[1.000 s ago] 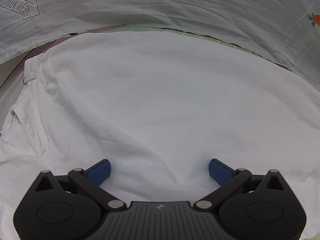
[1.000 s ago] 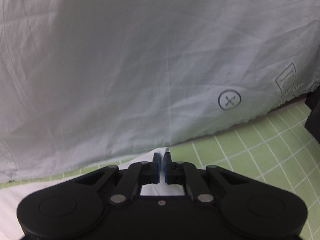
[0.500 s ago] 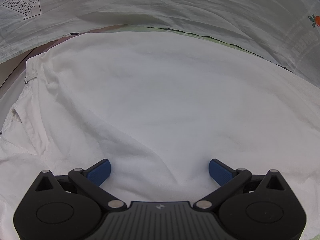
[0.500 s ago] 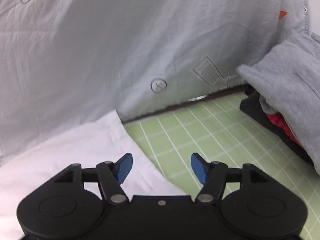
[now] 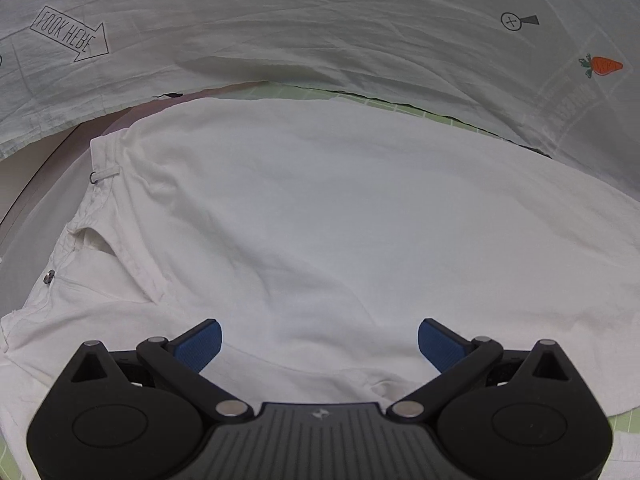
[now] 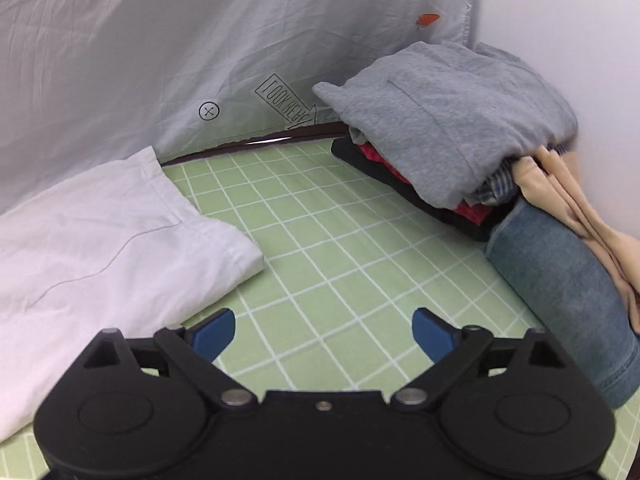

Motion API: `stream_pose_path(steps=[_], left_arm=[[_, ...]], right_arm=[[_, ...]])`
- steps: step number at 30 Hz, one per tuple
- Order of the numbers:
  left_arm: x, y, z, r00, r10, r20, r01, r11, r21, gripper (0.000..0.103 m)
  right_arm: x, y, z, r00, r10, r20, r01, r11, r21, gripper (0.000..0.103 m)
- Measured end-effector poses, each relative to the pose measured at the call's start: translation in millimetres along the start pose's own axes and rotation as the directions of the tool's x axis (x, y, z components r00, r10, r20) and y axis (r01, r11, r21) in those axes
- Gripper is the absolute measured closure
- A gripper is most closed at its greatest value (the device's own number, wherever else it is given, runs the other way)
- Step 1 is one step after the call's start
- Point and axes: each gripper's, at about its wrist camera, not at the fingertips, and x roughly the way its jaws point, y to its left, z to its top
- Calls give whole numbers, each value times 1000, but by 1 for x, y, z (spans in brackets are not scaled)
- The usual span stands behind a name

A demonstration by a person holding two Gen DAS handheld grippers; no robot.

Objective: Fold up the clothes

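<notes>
Right gripper [image 6: 323, 334] newly agape over checked sheet [image 6: 320, 240]

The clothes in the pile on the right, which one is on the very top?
The grey garment is on top. It drapes over the red, black and checked pieces under it, while the blue denim and the beige cloth lie beside the stack.

Matt white cotton trousers [image 5: 320, 220] on smooth checked cloth sheet [image 6: 320, 240]
</notes>
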Motion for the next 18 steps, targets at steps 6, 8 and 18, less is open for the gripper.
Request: stream_pose_path(steps=[6, 8, 18], left_arm=[[-38, 37, -55, 999, 29, -26, -30, 999, -15, 0], [-44, 49, -74, 998, 30, -64, -32, 999, -33, 0], [-50, 41, -140, 985, 14, -172, -3, 998, 69, 0]], right_arm=[[-61, -33, -55, 981, 179, -71, -170, 978, 122, 0], [-71, -43, -71, 974, 200, -107, -180, 969, 171, 0], [-104, -98, -143, 930, 296, -219, -167, 870, 464, 0]])
